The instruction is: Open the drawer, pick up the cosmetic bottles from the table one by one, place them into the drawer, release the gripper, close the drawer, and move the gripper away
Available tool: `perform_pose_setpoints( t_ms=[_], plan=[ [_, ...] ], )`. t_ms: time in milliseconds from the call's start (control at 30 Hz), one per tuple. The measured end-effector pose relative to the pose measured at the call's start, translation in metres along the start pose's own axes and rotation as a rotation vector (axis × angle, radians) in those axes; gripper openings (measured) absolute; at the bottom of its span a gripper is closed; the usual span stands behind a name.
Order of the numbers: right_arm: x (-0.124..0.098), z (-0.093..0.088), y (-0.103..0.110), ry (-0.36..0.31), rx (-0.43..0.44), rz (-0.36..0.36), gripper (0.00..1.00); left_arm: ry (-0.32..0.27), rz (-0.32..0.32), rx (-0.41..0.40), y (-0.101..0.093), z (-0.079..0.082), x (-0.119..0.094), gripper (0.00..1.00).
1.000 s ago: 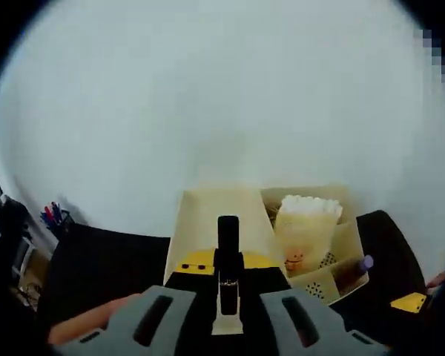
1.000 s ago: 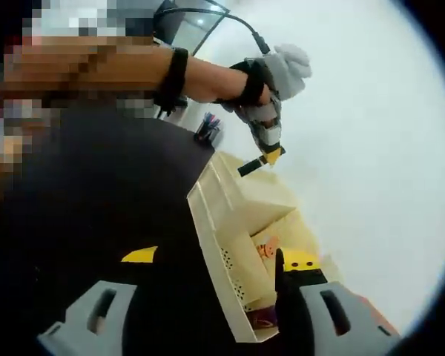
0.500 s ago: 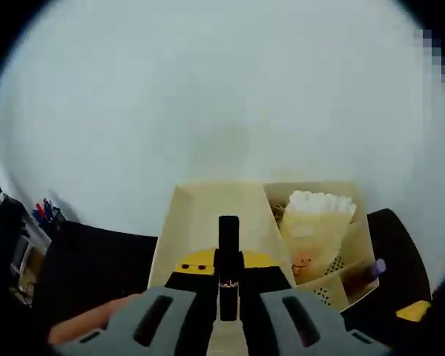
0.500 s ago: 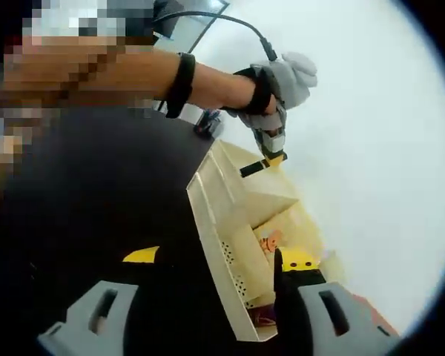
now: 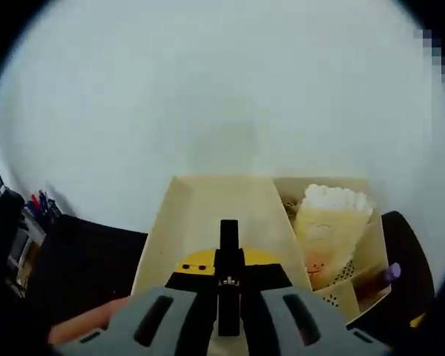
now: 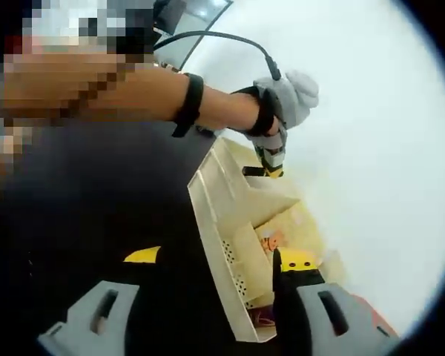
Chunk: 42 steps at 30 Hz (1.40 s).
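The left gripper (image 5: pixel 228 297) has its jaws clenched on a slim black bottle (image 5: pixel 228 256), which stands upright between them. The bottle sits in front of a cream organiser (image 5: pixel 215 215) on a black table (image 5: pixel 81 252). Directly beyond the bottle is the organiser's wide, pale compartment. To the right of it, another compartment holds a pale yellow pouch (image 5: pixel 328 230) with a small face printed on it. A purple-capped item (image 5: pixel 389 273) pokes out of a compartment at the organiser's right edge. Pens (image 5: pixel 38 204) stand at the far left of the table, against a white wall (image 5: pixel 222 89).

In the right gripper view, the right gripper (image 6: pixel 208 326) hovers low over the table with its jaws parted wide; nothing can be seen between them. A thin black upright piece rises beside its right jaw, and what that is cannot be told. Farther off, a gloved hand (image 6: pixel 285 93) holds the left gripper (image 6: pixel 265 165) just above the organiser's (image 6: pixel 222 237) far end, its tip pointing down toward the compartment.
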State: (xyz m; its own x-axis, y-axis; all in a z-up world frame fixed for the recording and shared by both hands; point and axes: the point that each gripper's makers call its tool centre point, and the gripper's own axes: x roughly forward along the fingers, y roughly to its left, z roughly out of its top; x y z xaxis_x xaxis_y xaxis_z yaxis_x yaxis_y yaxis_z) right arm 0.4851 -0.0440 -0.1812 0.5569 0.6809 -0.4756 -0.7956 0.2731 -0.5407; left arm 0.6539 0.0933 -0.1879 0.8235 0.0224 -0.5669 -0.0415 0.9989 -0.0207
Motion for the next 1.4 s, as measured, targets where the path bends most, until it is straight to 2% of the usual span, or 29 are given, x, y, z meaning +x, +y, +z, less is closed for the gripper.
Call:
perform_pose_setpoints(
  t_ms=[133, 267, 400, 467, 633, 867, 1167, 1400],
  plan=[
    [0.001, 0.003, -0.002, 0.002, -0.004, 0.003, 0.54, 0.001, 0.007, 0.004, 0.001, -0.001, 0.001, 0.07],
    [-0.002, 0.0, 0.004, 0.007, -0.012, 0.004, 0.54, 0.002, 0.011, -0.003, -0.004, -0.012, -0.003, 0.07],
    [-0.003, 0.001, 0.002, 0.004, -0.011, 0.006, 0.54, 0.008, 0.023, -0.003, 0.0, -0.01, 0.0, 0.07],
    [-0.005, 0.0, 0.004, 0.001, -0.009, 0.003, 0.54, 0.004, 0.026, 0.0, 0.005, -0.005, 0.003, 0.07],
    [-0.008, -0.002, 0.009, 0.002, -0.009, 0.003, 0.54, 0.007, 0.038, 0.012, 0.005, -0.007, 0.006, 0.07],
    [-0.003, 0.001, 0.003, 0.004, -0.009, 0.005, 0.54, -0.009, 0.049, 0.013, 0.004, -0.007, 0.006, 0.08],
    [-0.001, 0.0, 0.002, 0.004, -0.01, 0.006, 0.54, -0.031, 0.048, -0.004, 0.002, -0.011, 0.0, 0.13],
    [-0.003, -0.004, 0.004, -0.007, 0.001, 0.007, 0.54, -0.071, 0.013, -0.005, -0.005, 0.001, -0.019, 0.15]
  ],
)
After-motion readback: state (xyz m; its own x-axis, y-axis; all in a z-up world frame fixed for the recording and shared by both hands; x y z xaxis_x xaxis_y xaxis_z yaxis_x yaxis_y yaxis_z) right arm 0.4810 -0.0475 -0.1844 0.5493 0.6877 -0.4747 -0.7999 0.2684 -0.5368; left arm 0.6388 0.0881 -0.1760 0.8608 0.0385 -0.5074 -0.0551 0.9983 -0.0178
